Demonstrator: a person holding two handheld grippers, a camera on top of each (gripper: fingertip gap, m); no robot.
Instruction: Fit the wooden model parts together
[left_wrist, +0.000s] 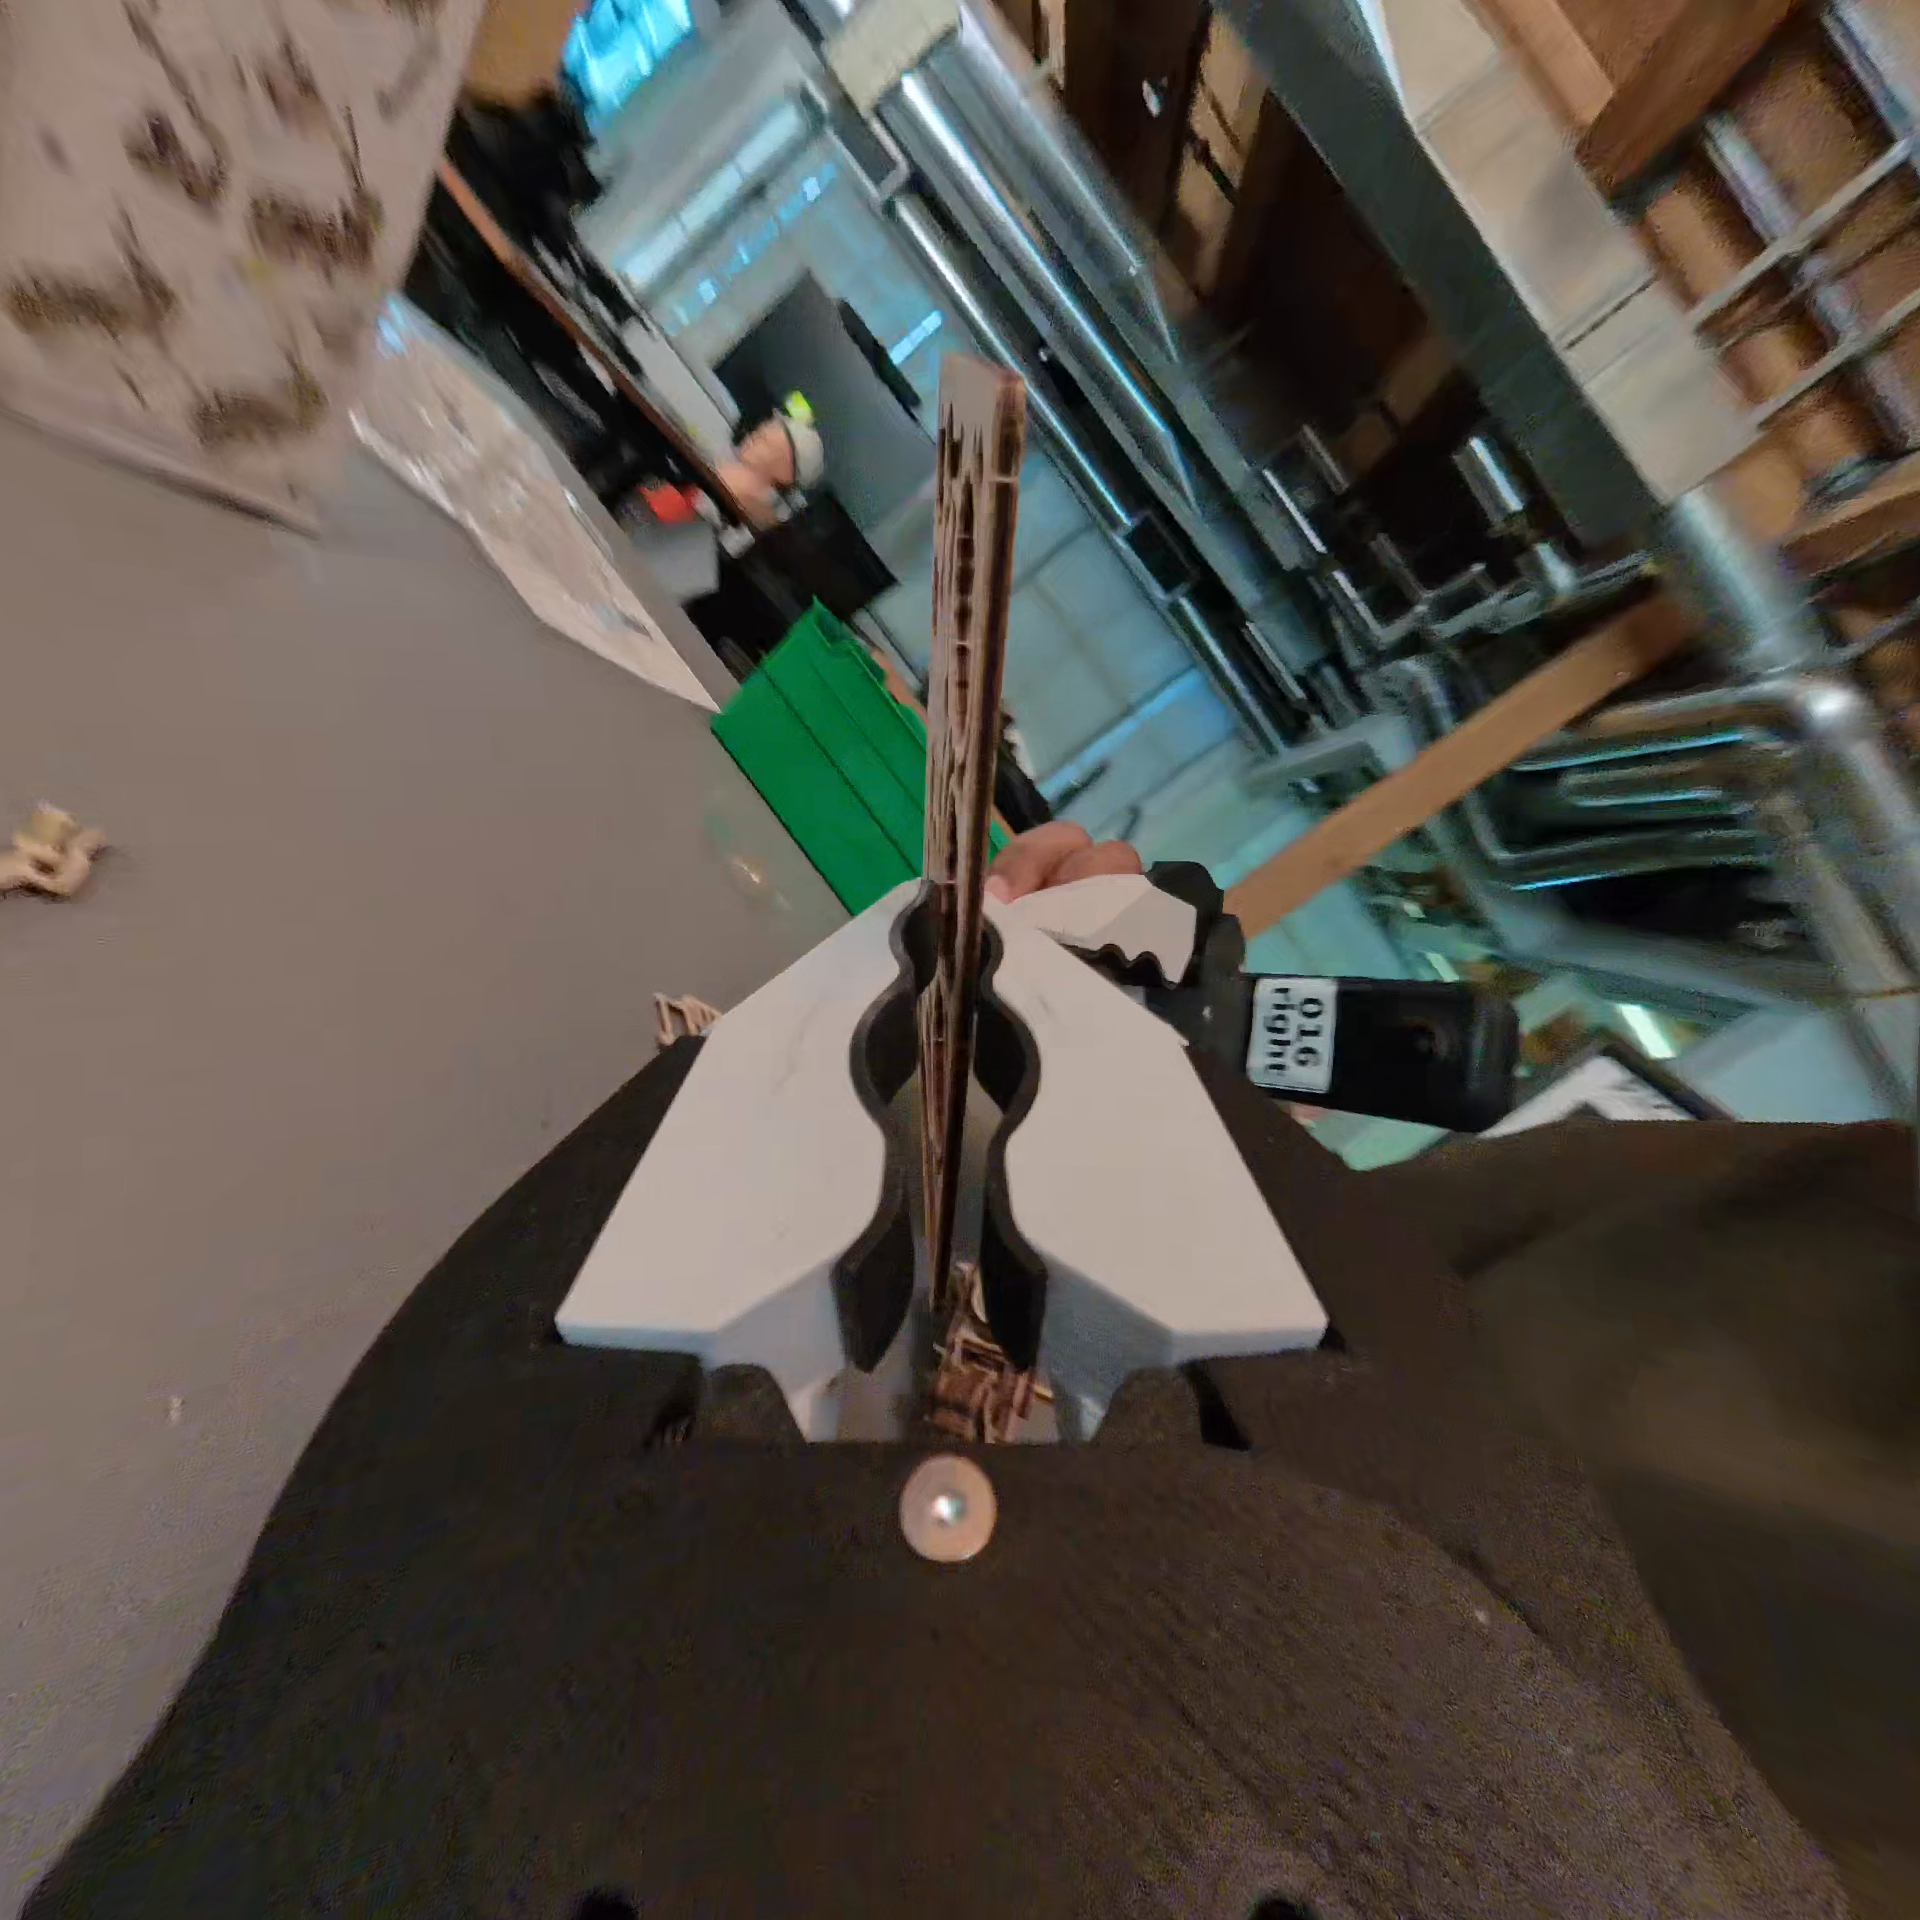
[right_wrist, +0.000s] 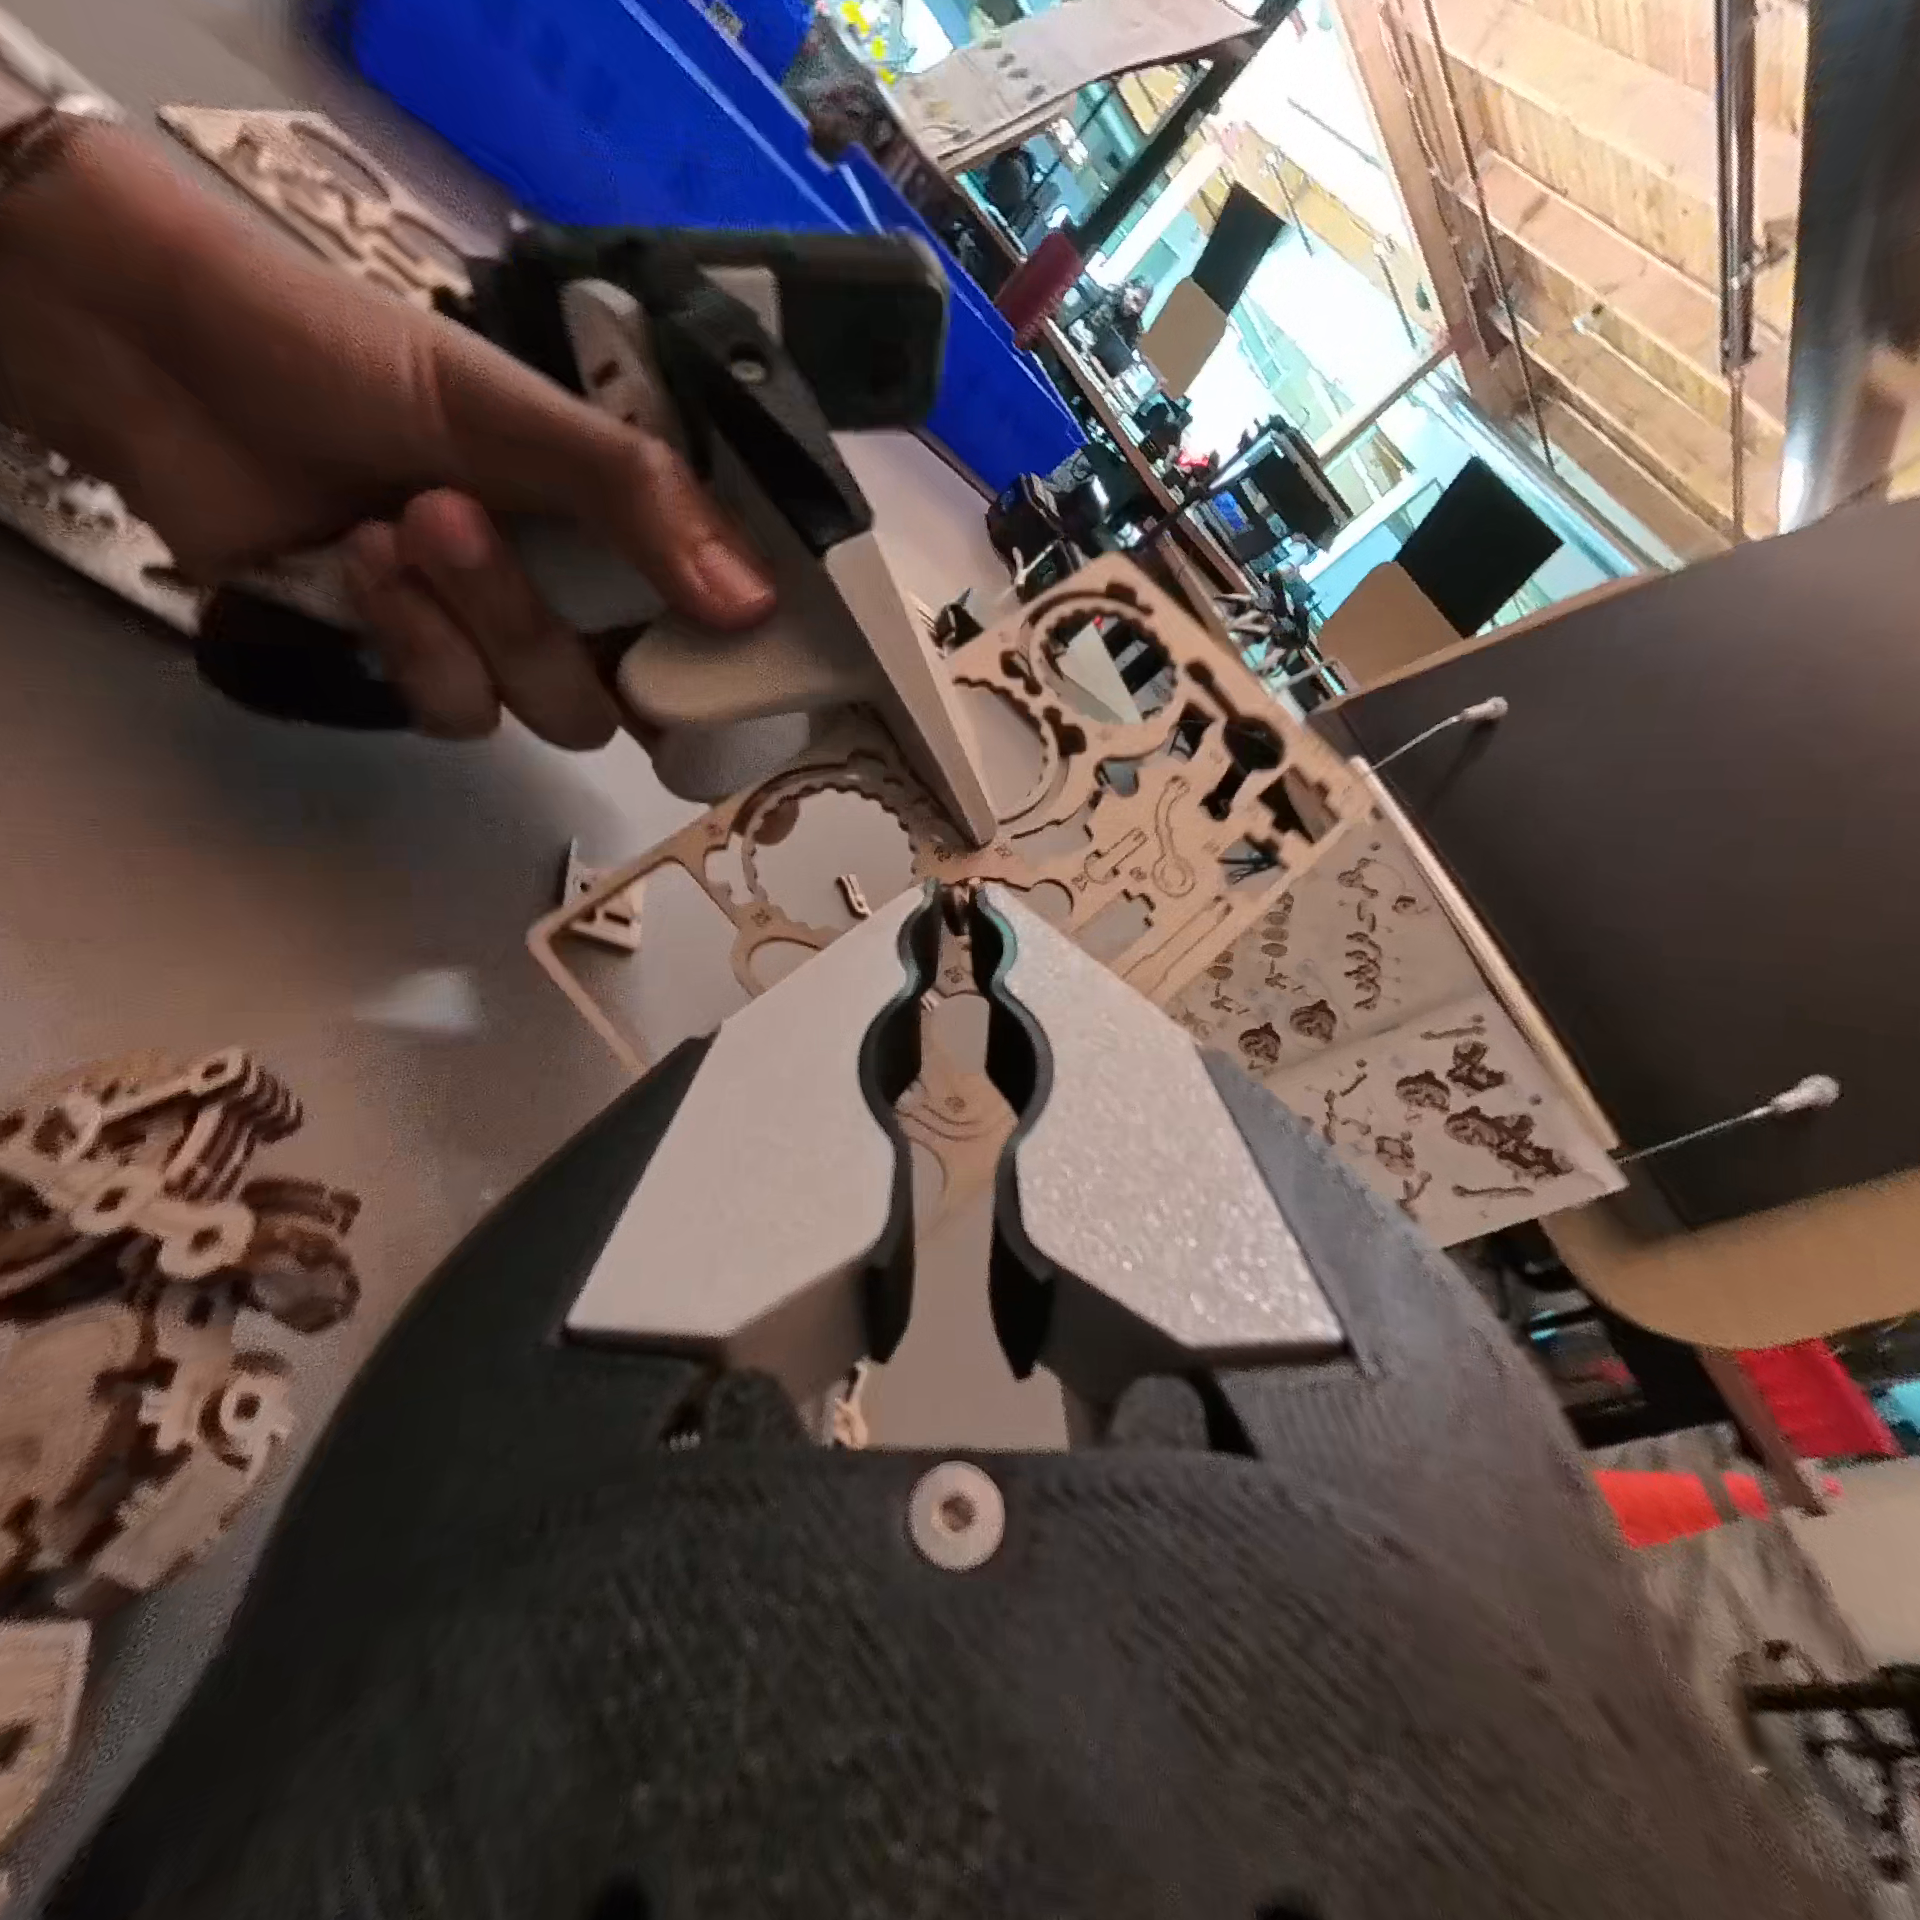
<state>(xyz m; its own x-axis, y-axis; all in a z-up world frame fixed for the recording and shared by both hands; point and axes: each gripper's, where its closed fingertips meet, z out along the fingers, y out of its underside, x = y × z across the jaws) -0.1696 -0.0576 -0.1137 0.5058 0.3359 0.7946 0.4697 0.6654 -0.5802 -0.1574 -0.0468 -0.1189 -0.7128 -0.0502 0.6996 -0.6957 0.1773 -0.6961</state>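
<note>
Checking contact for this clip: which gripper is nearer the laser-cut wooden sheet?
Left. The left gripper is clamped on the wooden sheet, seen edge-on between its fingers; the right gripper has its tips just at the sheet's face.

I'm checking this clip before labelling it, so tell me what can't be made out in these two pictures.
- Left wrist view: the wooden sheet shows edge-on, so its cut pattern is unreadable.
- Left wrist view: the right gripper is mostly hidden behind the left gripper.
- Right wrist view: whether the right gripper pinches a part is too small to tell.
- Right wrist view: the wooden assembly is blurred and cut off.
</note>
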